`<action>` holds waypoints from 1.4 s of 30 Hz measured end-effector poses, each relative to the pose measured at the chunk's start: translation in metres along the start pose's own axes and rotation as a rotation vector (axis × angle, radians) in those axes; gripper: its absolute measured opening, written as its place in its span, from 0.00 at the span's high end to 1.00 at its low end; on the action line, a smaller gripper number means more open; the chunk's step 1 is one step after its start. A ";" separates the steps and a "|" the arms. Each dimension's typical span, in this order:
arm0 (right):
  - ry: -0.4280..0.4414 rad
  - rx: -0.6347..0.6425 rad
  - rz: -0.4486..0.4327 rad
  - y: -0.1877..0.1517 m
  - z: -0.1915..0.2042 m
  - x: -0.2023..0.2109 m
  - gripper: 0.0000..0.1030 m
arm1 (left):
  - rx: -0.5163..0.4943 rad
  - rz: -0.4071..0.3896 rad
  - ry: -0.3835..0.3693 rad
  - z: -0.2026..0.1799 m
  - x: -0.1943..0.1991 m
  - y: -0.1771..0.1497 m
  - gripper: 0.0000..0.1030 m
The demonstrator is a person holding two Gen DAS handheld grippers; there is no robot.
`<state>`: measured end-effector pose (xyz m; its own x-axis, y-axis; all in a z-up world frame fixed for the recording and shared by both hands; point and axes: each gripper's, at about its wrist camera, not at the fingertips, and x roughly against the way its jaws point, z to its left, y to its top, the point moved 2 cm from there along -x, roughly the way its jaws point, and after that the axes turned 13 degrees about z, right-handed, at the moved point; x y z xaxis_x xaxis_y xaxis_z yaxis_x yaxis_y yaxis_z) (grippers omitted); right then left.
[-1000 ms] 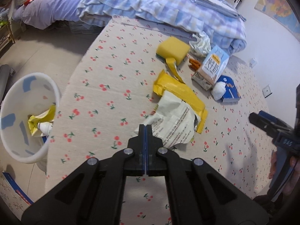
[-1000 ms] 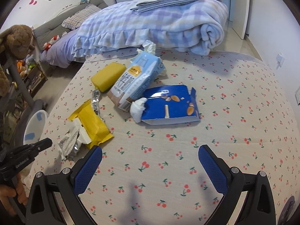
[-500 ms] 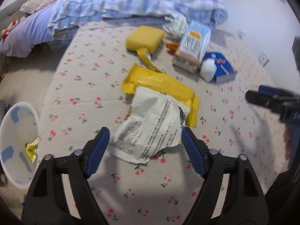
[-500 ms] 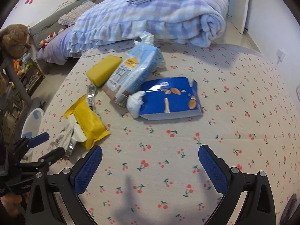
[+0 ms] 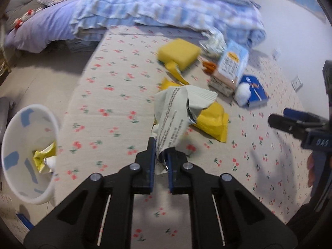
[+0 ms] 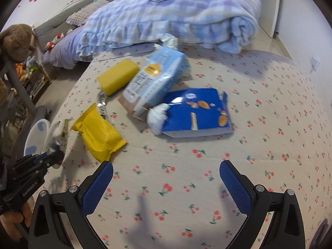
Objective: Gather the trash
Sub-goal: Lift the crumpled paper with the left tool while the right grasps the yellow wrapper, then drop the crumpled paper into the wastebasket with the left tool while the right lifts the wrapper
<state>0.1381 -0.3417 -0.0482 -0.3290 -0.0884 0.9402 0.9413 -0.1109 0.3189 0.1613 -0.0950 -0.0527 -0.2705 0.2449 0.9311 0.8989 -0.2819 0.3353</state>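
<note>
On the cherry-print bedspread [image 6: 186, 166], the left gripper [image 5: 160, 155], whose jaws have just been closing, pinches a crumpled white wrapper [image 5: 176, 112] bearing illegible printed lines, lifted beside a yellow packet [image 5: 211, 122]. The right gripper [image 6: 166, 178], jaws spread and empty, hovers near a blue box [image 6: 199, 112]; "GenRobot.AI" marks the left handle.

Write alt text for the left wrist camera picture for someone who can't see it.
The left tool is shut on the near end of a crumpled white printed wrapper, above a cherry-print bed cover. A white bin holding some trash sits at left; a yellow packet, sponge and cartons lie beyond.
</note>
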 end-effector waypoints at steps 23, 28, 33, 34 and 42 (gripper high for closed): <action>-0.065 0.261 0.098 0.034 0.116 -0.080 0.02 | 0.207 -0.011 0.045 0.097 0.040 -0.030 0.89; -0.073 0.287 0.091 0.026 0.122 -0.078 0.25 | 0.231 -0.013 0.035 0.103 0.045 -0.034 0.89; -0.065 0.297 0.095 0.022 0.125 -0.072 0.43 | 0.243 -0.017 0.035 0.108 0.049 -0.037 0.89; -0.061 0.298 0.094 0.019 0.125 -0.070 0.45 | 0.248 -0.017 0.035 0.110 0.049 -0.038 0.89; 0.048 0.267 0.075 0.015 0.124 -0.051 0.57 | 0.299 -0.026 0.023 0.126 0.056 -0.044 0.88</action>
<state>0.1785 -0.2158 -0.0761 -0.2552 -0.1344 0.9575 0.9476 0.1618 0.2753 0.1506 0.0482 -0.0335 -0.2996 0.2266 0.9268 0.9522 0.0108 0.3052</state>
